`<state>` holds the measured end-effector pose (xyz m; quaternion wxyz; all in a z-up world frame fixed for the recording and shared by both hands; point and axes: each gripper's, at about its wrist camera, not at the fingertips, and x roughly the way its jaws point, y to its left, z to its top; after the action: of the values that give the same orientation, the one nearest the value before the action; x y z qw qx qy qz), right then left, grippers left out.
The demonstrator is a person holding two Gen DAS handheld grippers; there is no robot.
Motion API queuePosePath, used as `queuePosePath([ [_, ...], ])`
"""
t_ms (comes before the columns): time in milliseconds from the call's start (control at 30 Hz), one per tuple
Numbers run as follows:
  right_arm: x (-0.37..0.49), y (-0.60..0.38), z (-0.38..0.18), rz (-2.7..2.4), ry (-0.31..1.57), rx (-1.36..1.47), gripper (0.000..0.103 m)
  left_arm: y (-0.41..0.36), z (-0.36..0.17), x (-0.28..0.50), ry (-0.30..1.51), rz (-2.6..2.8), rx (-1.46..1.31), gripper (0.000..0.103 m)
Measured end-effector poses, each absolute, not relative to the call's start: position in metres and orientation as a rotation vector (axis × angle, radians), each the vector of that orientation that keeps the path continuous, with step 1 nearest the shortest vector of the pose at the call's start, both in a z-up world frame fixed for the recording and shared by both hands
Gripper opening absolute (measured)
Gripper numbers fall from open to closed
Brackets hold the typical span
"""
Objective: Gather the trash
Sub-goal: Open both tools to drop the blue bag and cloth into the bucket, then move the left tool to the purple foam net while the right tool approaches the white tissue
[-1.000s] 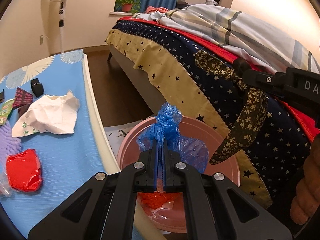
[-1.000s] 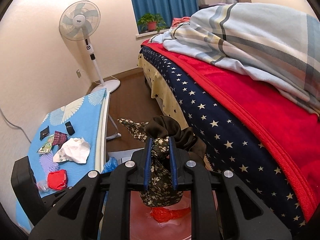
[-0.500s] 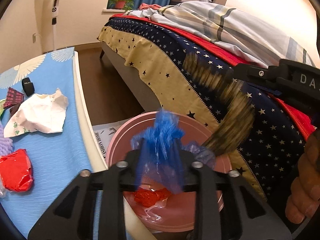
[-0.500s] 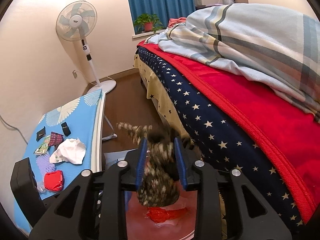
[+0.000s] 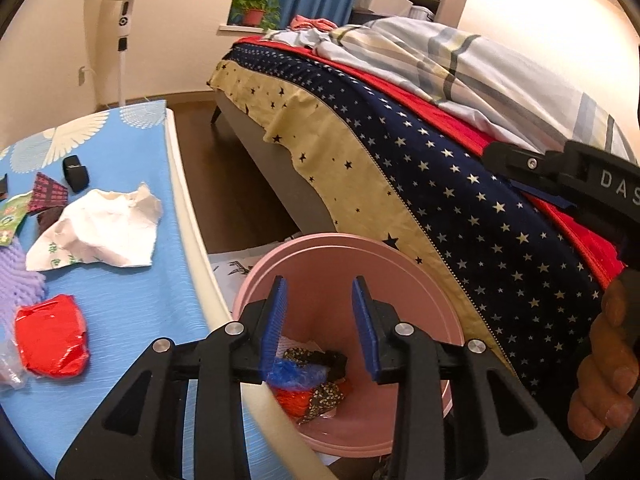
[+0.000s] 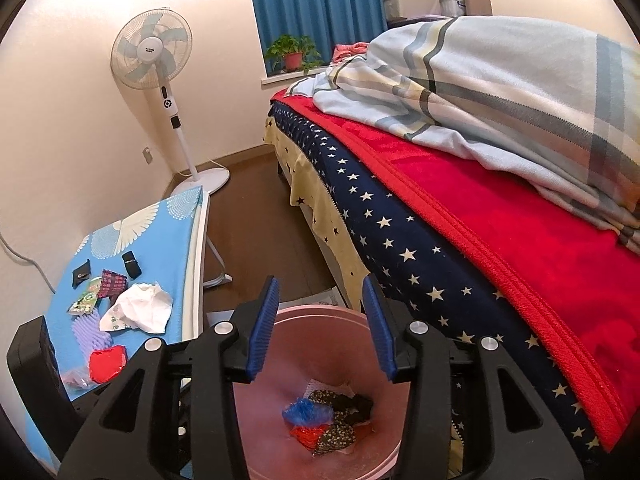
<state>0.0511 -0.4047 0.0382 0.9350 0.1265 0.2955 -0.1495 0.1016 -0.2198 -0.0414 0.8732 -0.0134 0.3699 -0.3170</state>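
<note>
A round pink bin point(image 6: 320, 360) stands on the floor between the bed and the worktop. At its bottom lie a crumpled blue plastic bag point(image 6: 306, 414), a dark floral cloth point(image 6: 340, 430) and a red wrapper point(image 6: 306, 438) — heaped together. On the worktop lie crumpled white paper point(image 5: 100, 232), a red wrapper point(image 5: 50, 336) and small packets point(image 6: 96, 286).

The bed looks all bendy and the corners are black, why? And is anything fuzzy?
Left wrist view: the fisheye lens curves the bed and table edge and leaves dark corners. Right wrist view: same bending, warm yellowish room light, the pink bin and fan sharp, with no blur.
</note>
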Motion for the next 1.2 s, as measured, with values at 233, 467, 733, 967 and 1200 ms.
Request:
queuePosePath([
  [233, 0.047, -0.399, 0.045, -0.284, 0.58, 0.261, 0.044, -0.205, -0.031, 0.097, 0.742, -0.636, -0.032, 0.034],
  [467, 0.044, -0.388, 0.054, -0.235, 0.546, 0.261, 0.044, -0.184, -0.009, 0.091, 0.688, -0.6, -0.061, 0.033],
  [733, 0.041, -0.368, 0.072, -0.137, 0.483, 0.258, 0.032, -0.145, 0.021, 0.094, 0.645, -0.531, -0.107, 0.026],
  [967, 0.053, -0.344, 0.099, -0.014, 0.451, 0.249, 0.021, -0.111, 0.064, 0.111, 0.585, -0.474, -0.099, 0.016],
  [1200, 0.079, -0.315, 0.132, 0.121, 0.429, 0.233, 0.014, -0.058, 0.11, 0.14, 0.532, -0.413, -0.064, 0.014],
])
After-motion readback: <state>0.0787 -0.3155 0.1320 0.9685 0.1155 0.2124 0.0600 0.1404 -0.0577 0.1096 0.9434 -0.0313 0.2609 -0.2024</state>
